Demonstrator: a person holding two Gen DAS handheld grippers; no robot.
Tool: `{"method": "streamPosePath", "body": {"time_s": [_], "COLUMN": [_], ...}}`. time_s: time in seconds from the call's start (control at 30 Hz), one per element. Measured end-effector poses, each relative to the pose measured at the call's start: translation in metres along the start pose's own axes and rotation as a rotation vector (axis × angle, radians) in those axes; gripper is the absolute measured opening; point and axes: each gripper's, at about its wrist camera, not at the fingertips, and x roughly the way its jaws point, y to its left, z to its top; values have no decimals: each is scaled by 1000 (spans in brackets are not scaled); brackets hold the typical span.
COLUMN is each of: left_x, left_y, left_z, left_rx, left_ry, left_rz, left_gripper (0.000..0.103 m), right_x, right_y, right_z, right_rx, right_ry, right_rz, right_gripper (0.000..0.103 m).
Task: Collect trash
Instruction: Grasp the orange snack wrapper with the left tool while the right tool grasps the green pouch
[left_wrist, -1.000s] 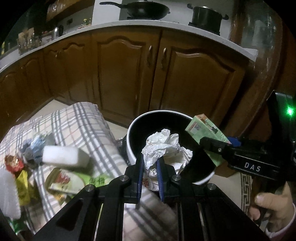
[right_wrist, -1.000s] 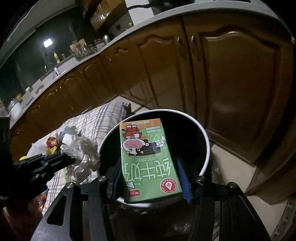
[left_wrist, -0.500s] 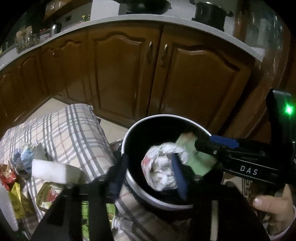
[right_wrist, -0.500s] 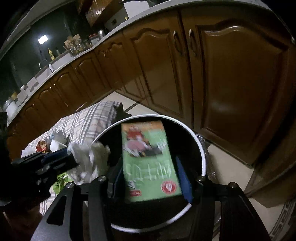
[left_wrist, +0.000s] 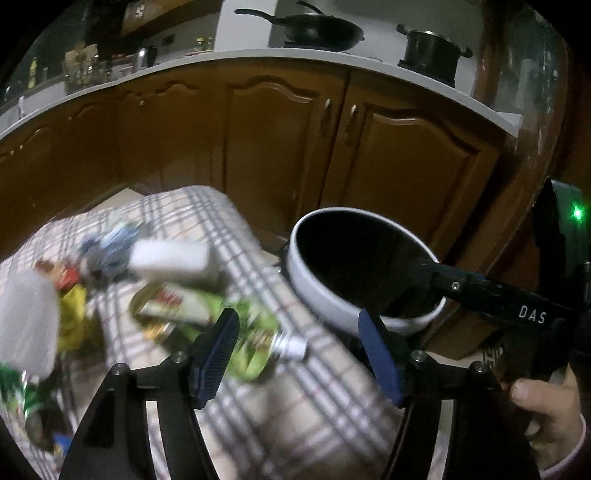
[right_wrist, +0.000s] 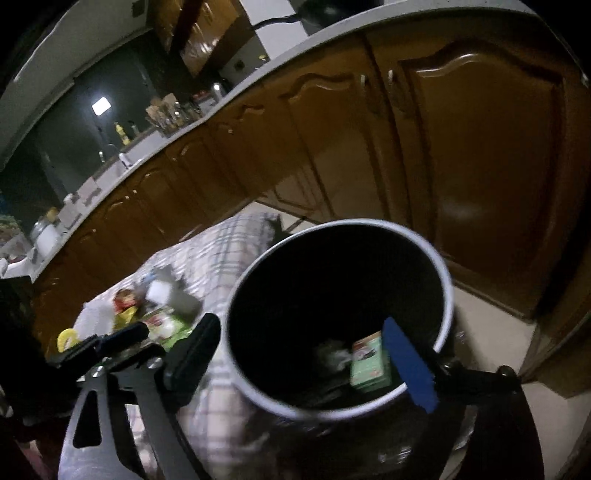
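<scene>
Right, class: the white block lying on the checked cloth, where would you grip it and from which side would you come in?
Grip the white block across its short width, at mid-length, coming down from above. It lies flat with its long sides exposed, though trash crowds its left end. The left gripper, open and empty over the checked cloth, is nearest. The view is blurred, so this is tentative.

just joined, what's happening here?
Trash pickup by a person holding two handheld grippers. Both the left gripper and the right gripper are open and empty. A green milk carton and crumpled paper lie inside the white-rimmed bin. More wrappers and a white block remain on the plaid cloth beside the bin, with the left gripper now over that pile.
</scene>
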Motion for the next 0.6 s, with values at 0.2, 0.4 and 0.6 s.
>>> {"method": "streamPosePath", "body": {"time_s": [0.2, 0.4, 0.6], "left_x": [-43, -83, -112], "left_y": [24, 50, 76], "left_z": [-33, -53, -69], "left_rx": [-35, -83, -138], "left_ry": [-15, -41, -45], "left_rz": [53, 97, 141], "left_gripper": [68, 68, 68], "right_x": [-3, 2, 11], "right_y": [32, 58, 87], "right_z": [-28, -47, -56], "right_rx": [-26, -53, -115], "right_ry": [8, 30, 50], "right_rz": [35, 83, 106], "right_gripper": [95, 95, 95]}}
